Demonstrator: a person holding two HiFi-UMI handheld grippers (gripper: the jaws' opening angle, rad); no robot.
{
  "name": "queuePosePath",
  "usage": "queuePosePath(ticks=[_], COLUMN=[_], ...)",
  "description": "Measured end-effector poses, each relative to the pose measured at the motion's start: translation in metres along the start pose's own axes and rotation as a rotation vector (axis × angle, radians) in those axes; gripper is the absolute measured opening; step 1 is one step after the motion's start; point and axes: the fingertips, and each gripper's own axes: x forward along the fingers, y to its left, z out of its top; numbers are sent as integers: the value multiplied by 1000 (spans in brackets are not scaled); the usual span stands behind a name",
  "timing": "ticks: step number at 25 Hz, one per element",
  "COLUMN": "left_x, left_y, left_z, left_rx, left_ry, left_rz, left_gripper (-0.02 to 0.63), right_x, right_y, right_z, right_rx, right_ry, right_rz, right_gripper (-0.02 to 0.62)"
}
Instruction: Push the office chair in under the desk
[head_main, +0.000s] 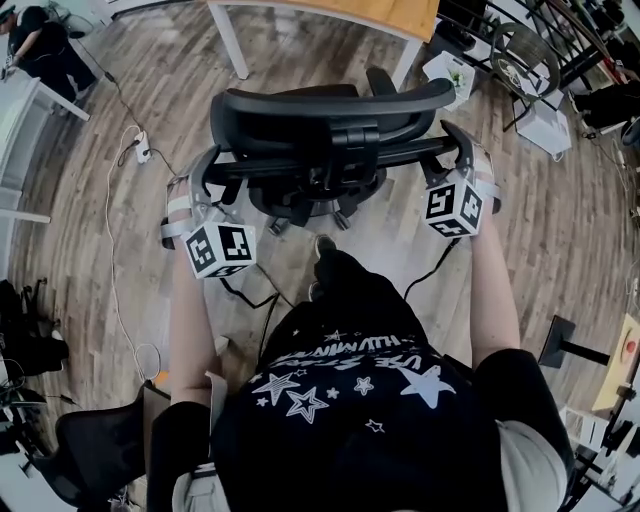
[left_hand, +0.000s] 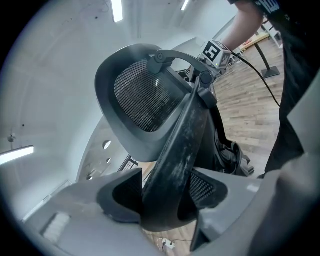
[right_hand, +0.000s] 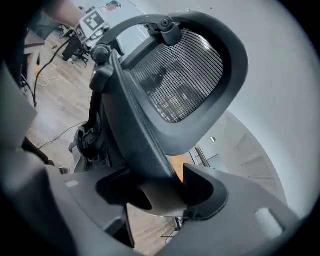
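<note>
The black office chair (head_main: 330, 120) stands on the wood floor, its back toward me and its mesh headrest (left_hand: 145, 100) on top. The wooden desk (head_main: 400, 15) with white legs lies just beyond it, at the top of the head view. My left gripper (head_main: 200, 178) is shut on the left edge of the backrest frame (left_hand: 175, 150), which fills the gap between its jaws. On the opposite side, my right gripper (head_main: 462, 152) is shut on the right edge of the frame (right_hand: 145, 140). The seat is hidden under the backrest.
A white power strip (head_main: 142, 150) and its cable lie on the floor to the left. A white table (head_main: 25, 110) stands at the far left, a second black chair (head_main: 95, 445) at lower left. Racks and a white box (head_main: 545, 125) crowd the upper right.
</note>
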Motion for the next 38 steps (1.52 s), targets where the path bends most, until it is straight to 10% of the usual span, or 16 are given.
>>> queuePosePath(ticks=[38], left_x=[289], left_y=[189], left_z=[-127], left_rx=[44], left_ry=[91], left_rz=[-36], left_gripper=[283], right_x=[245], right_y=[-49], right_z=[122], right_rx=[9], right_ry=[41], right_rz=[-67], right_gripper=[259])
